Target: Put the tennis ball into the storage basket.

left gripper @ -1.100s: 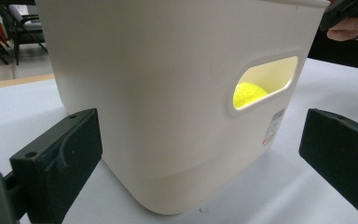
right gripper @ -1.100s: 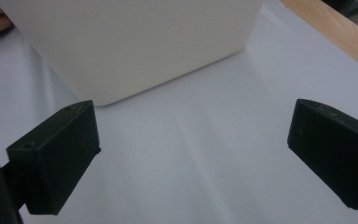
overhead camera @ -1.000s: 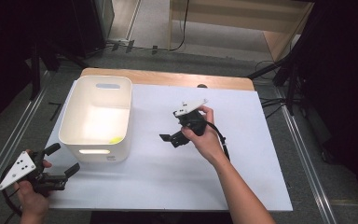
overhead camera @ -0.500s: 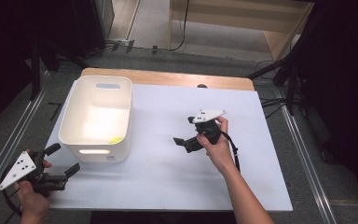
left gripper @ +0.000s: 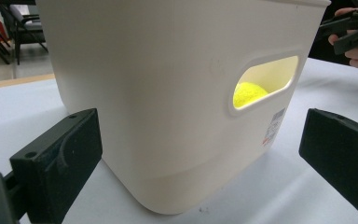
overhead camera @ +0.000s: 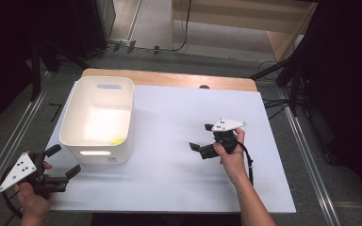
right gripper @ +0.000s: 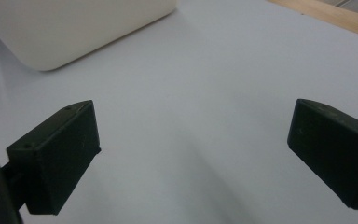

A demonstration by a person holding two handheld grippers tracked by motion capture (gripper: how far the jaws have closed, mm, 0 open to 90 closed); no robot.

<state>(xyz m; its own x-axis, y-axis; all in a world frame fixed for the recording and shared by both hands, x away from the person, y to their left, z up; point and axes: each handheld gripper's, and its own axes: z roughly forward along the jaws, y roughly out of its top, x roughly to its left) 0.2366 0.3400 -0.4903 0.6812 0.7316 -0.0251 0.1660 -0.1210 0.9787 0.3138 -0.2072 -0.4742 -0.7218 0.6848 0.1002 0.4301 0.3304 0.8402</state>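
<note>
1. Retreat is seen: the right gripper (overhead camera: 199, 149), jaws spread and empty, has been drawn from frame centre toward lower right.
2. A yellow-green fuzzy ball (left gripper: 250, 92) lies inside the cream plastic bin (overhead camera: 71, 131), so placement is judged done.
3. The left gripper (overhead camera: 66, 162), jaws spread, has stayed at lower left.

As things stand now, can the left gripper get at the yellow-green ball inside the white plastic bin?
Probably not directly: the left gripper, jaws open, faces the bin wall, and the ball sits behind the narrow handle cutout. Going over the open top looks free.
</note>
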